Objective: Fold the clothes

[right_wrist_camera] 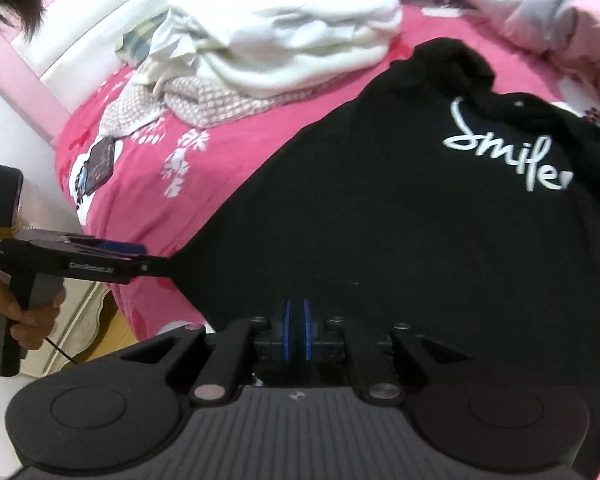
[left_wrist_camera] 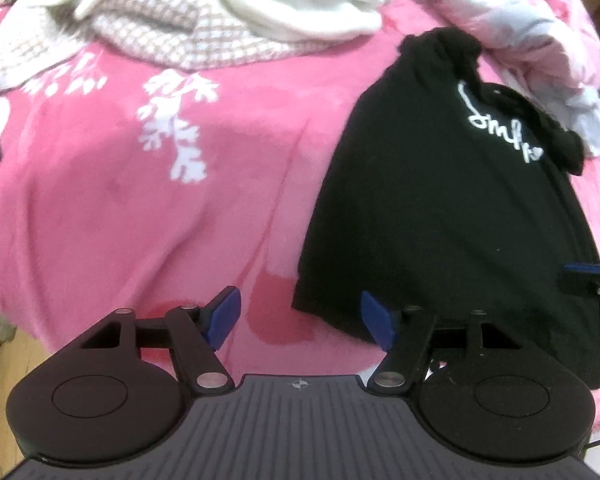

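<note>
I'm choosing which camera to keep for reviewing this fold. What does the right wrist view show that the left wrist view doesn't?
Only the right wrist view: a hand holding the left gripper, the white headboard, and the full "Smile" print. Only the left wrist view: the left gripper's open jaws over the pink bedspread. Both: the black shirt, white garment and checked cloth.

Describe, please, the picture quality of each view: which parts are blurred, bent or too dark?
Left wrist view: fisheye bends the pink bedspread into a dome; the clothes pile is soft. Right wrist view: the far edges smear, while the black shirt is so dark that its folds vanish; only its white lettering reads clearly.
</note>
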Demonstrator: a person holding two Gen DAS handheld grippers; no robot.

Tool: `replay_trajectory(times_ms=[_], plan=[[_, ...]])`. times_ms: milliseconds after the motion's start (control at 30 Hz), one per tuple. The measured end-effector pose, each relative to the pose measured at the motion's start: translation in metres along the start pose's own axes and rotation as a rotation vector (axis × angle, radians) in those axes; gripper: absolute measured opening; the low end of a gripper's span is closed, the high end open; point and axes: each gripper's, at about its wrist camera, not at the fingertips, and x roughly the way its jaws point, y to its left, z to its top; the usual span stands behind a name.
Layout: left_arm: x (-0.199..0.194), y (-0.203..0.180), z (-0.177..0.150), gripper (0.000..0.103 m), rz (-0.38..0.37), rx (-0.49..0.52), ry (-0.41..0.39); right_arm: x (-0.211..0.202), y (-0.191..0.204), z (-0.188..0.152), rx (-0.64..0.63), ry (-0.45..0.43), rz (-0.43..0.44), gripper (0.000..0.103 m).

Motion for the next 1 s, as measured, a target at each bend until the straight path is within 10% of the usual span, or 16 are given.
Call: replay_trajectory(times_ms=[167,300,700,1000], plan=[[0.029,0.006,0.009,0.053,-0.056,-0.037,0.049,0.007,-0.003,0.01,0.01,0.033,-0.036,0.007],[0.031,0.005,0.01,0.006,-0.062,-0.029,0.027,0.009,-0.018,0.023,0.059,0.012,-0.086,0.007],[-0.024,0.017,0.005,0.001,-0.095,-0.127,-0.005,0.002,-0.063,0.031,0.309,-0.025,-0.167,0.007],[0.002,0.043,-0.004,0.001,-0.046,-0.203,0.087,-0.052,-0.114,-0.079,0.551,0.154,-0.323,0.008]])
